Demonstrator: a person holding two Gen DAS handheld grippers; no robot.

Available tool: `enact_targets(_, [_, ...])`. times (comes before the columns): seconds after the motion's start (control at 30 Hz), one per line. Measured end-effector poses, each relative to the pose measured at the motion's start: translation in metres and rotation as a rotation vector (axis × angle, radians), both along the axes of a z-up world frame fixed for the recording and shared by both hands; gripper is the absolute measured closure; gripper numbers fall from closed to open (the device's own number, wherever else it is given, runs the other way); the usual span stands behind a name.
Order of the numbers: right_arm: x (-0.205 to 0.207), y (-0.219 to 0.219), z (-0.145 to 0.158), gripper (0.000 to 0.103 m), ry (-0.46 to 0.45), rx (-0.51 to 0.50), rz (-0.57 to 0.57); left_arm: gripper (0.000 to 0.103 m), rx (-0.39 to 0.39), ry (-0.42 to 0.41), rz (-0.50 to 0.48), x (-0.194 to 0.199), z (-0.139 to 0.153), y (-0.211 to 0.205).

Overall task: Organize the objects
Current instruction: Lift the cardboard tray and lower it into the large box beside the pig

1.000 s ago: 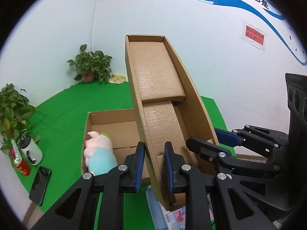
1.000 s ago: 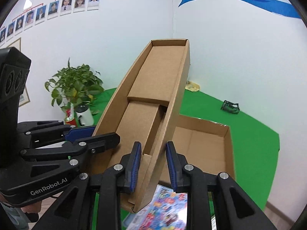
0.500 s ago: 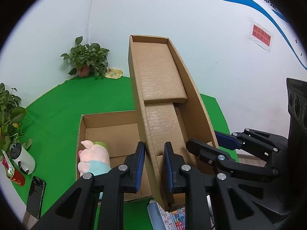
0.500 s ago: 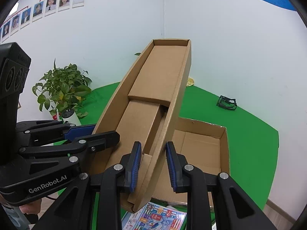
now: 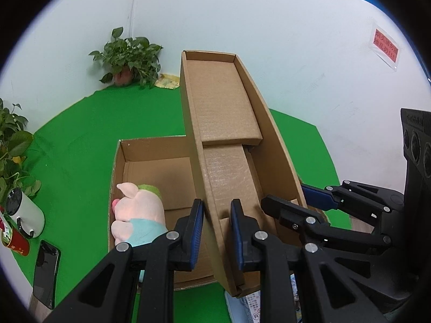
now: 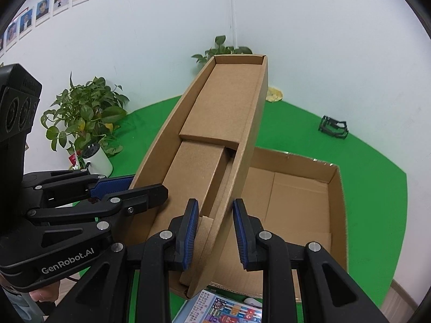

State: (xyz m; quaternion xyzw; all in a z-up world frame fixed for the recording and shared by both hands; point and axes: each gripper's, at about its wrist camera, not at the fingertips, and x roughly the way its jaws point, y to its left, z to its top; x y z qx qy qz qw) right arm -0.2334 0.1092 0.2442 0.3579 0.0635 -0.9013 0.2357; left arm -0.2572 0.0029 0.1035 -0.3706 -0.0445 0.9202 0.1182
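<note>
A: Where's the lid (image 5: 229, 123)?

B: In the air, tilted, its far end high, above the open box (image 5: 150, 167) on the green mat (image 5: 78, 145). It covers the box's right side in the left view.

A: And the left gripper (image 5: 215, 231)?

B: Jaws narrow, one pad on each side of the lid's left wall; looks clamped, though a small gap shows.

A: The right gripper (image 6: 212, 231)?

B: Same thing on the lid's right wall, near the near end.

A: Anything in the box?

B: A pink plush (image 5: 137, 215) at its near left. A booklet (image 6: 231, 309) lies just under the lid's near end. Phone (image 5: 45, 271) and mug (image 5: 25, 215) sit far left.
</note>
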Motion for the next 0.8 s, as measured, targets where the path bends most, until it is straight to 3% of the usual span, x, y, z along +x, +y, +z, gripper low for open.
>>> enact_targets(0.37, [-0.044, -0.017, -0.076, 0.079, -0.147, -0.001, -0.014, 0.084, 0.014, -0.153, 0.027, -0.033, -0.054, -0.018])
enact_targets(0.8, [-0.092, -0.026, -0.179, 0.08, -0.351, -0.024, -0.029, 0.083, -0.028, -0.339, 0.053, -0.062, -0.113, -0.019])
